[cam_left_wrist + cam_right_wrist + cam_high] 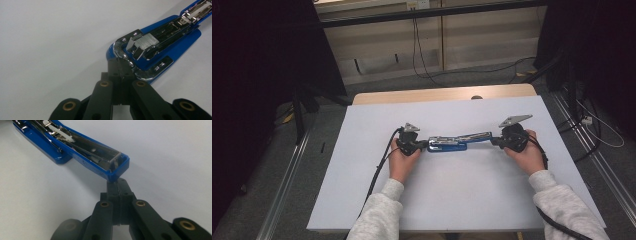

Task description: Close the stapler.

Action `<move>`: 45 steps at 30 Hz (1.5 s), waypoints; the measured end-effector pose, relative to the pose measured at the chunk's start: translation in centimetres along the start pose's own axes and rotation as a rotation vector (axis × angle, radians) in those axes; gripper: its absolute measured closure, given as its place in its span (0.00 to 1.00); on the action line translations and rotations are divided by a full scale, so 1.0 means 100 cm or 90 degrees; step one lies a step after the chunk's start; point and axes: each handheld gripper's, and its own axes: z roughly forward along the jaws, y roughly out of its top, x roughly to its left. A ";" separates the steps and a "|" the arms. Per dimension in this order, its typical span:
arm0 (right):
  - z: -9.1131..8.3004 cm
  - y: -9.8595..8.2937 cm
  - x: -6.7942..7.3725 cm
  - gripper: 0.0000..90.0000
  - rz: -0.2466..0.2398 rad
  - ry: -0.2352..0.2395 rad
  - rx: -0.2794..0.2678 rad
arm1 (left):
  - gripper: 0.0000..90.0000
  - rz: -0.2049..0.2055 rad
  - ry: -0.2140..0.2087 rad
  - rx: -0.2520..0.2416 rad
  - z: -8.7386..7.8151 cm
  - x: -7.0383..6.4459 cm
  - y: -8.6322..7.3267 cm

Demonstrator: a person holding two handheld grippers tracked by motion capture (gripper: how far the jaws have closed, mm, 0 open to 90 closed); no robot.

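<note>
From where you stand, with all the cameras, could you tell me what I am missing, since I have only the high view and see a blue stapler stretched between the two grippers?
Observer: The stapler is swung open; the left gripper is shut on the rim of its base end.
Operator: Thank you. Is anything loaded in that end?
Observer: A block of staples sits in the metal channel there.
Operator: And the far end, please?
Observer: The right gripper is shut on the corner of the blue top arm, whose metal underside faces up.
</note>
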 end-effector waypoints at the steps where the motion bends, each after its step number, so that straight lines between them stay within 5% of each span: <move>1: 0.000 0.001 0.000 1.00 -0.003 0.000 -0.003 | 1.00 -0.001 0.001 0.000 0.000 0.000 0.000; 13: 0.000 0.003 0.005 0.95 0.004 0.023 -0.029 | 0.99 -0.004 0.002 -0.003 0.000 0.000 0.000; 22: -0.002 0.002 0.010 0.68 0.030 0.051 -0.055 | 0.73 -0.024 0.015 -0.027 -0.019 0.000 0.001; 35: -0.020 -0.006 0.023 0.41 0.047 0.074 -0.077 | 0.34 -0.008 -0.026 -0.043 -0.052 -0.010 -0.008; 45: -0.034 -0.020 0.035 0.28 0.040 0.082 -0.072 | 0.22 0.010 -0.030 -0.046 -0.074 -0.014 -0.021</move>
